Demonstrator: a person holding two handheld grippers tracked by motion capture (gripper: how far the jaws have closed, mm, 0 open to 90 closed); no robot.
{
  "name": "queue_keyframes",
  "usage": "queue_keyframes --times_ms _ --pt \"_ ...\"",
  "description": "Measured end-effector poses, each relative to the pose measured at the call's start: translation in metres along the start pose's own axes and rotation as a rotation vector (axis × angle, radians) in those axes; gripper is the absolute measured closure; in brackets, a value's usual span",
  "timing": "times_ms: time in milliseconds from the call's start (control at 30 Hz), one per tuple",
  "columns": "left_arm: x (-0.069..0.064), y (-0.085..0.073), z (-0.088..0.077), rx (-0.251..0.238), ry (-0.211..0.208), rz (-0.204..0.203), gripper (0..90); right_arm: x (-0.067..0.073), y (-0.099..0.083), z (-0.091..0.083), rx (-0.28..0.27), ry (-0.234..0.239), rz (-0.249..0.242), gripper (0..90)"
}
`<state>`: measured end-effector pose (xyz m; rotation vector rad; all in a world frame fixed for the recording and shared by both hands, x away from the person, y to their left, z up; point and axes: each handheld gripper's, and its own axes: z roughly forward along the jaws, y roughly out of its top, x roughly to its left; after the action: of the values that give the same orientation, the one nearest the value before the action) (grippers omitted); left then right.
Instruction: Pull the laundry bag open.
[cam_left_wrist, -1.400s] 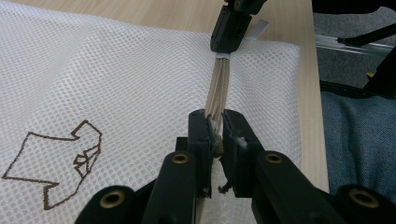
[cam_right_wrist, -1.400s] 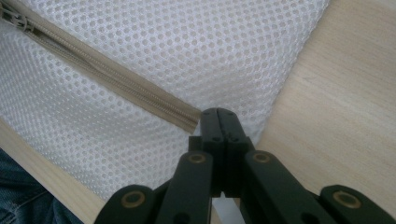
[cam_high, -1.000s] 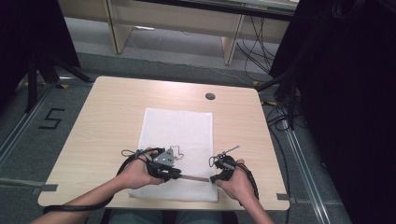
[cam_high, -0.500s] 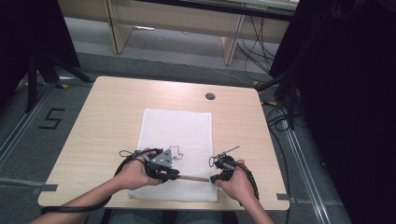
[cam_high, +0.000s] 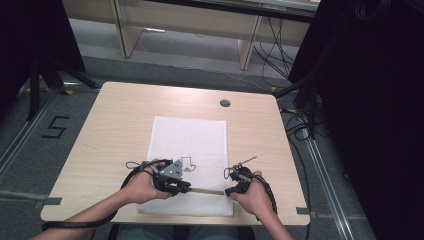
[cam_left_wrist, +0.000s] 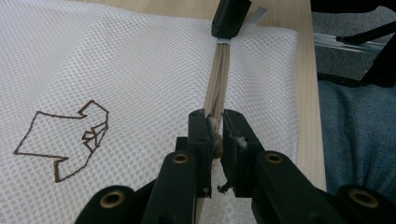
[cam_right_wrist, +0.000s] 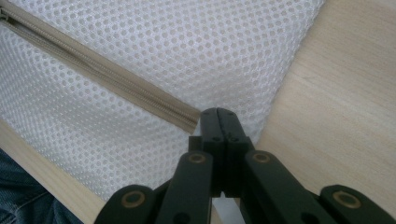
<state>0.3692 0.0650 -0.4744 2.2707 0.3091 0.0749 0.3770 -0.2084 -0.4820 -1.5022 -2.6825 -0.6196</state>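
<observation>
My right gripper (cam_right_wrist: 218, 114) clamps the mesh bag's (cam_high: 190, 135) end, anchoring it; my left gripper (cam_left_wrist: 215, 135) pinches the zipper (cam_left_wrist: 218, 79) pull.

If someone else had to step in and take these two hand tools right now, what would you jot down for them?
Left gripper: shut on the zipper pull, at the left end of the beige zipper.
Right gripper: shut on the bag's edge, at the zipper's right end.
Things: white mesh bag lies flat on the wooden table, zipper side towards the person, a small brown line drawing on its face.
Done: both ends are pinched and the zipper is pulled straight between the grippers.
Left: probably sliding the pull along the zipper while the right gripper holds the bag. I cannot tell whether the zipper is open or closed.
</observation>
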Motion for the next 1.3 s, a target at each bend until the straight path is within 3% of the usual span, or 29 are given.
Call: queue_keyframes --times_ms 1300 --pt "0.004 -0.01 -0.012 -0.008 0.004 -0.017 81.9 0.002 -0.001 0.0 -0.003 -0.014 0.01 90.0"
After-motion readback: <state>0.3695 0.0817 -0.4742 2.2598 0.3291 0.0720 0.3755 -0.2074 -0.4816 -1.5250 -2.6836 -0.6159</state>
